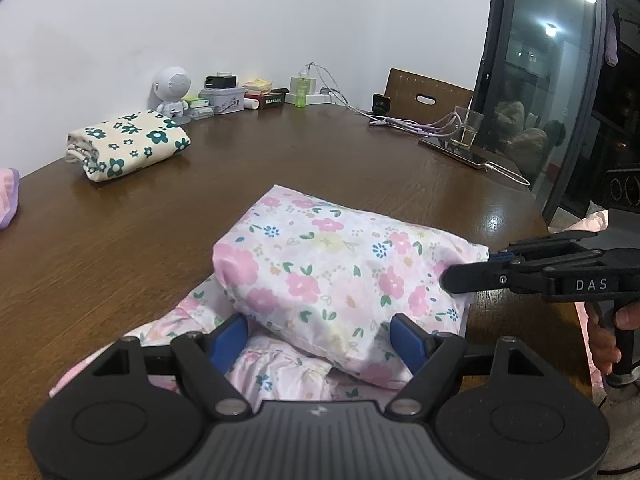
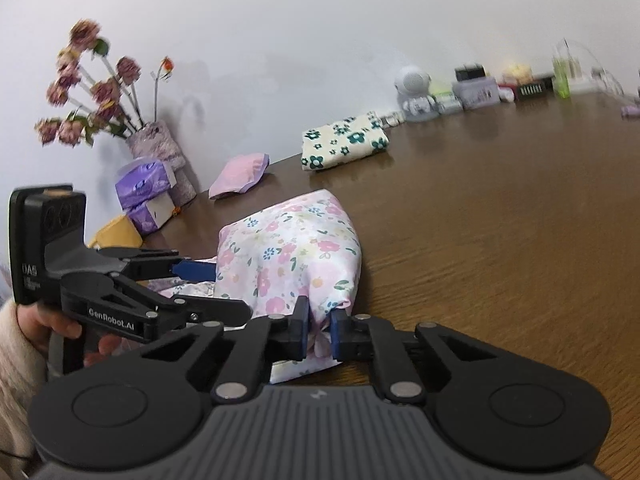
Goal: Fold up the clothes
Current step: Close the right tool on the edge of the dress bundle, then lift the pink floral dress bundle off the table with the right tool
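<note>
Left wrist view: the pink floral garment (image 1: 320, 280) lies half-folded on the brown table (image 1: 280, 160), and the left gripper (image 1: 320, 338) stands wide, its blue pads astride the bundle's near edge without pinching. Right wrist view: the right gripper (image 2: 320, 330) is nipped tight on a corner of that cloth. A green-flowered folded cloth (image 1: 128, 144) sits well apart, near the wall.

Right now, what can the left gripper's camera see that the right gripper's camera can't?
Only the left wrist view shows the drinking glass, the chair back and the dark window. Only the right wrist view shows the dried flowers and purple tissue packs. Both show the pink flowered garment, the right gripper shut on it, the left gripper open, and the folded green-flowered cloth.
</note>
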